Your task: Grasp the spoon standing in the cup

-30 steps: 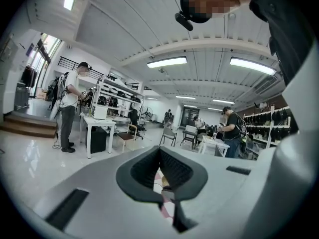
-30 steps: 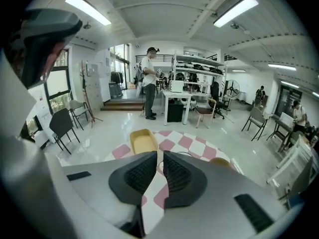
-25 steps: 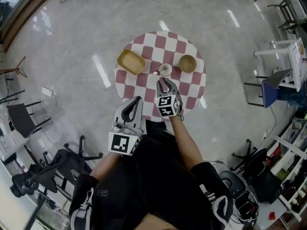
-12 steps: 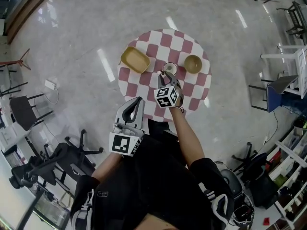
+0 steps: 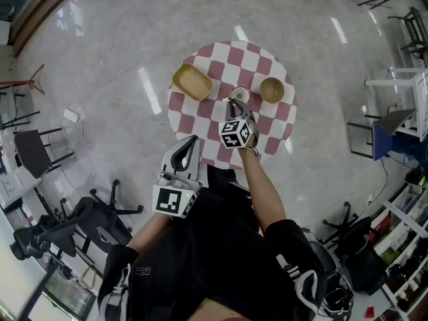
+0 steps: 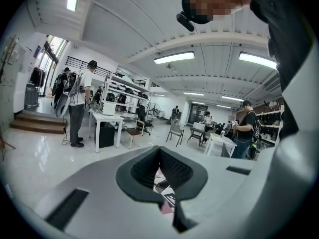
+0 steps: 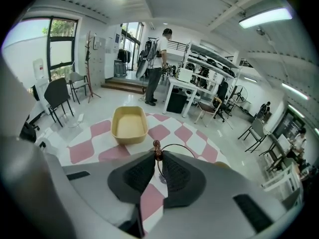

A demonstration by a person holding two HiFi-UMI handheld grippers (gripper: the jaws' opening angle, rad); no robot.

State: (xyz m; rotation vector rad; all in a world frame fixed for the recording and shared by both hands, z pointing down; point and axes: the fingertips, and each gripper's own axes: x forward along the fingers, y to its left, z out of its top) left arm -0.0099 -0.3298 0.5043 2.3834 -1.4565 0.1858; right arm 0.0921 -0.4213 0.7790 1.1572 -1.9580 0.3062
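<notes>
The spoon [image 7: 156,145] stands upright in the cup [image 5: 241,93] mid-desk [image 5: 194,116], its handle top rising straight between the tips of the right gripper [image 5: 232,103], which are pinched on it. The left gripper [image 5: 192,141], clenched and empty, hangs well back by the desk's near edge, so any lift looks to be the right's.

A workshop-like lab: white workbenches [image 6: 105,116], stocked shelving [image 6: 128,89], office chairs [image 5: 100,214].
</notes>
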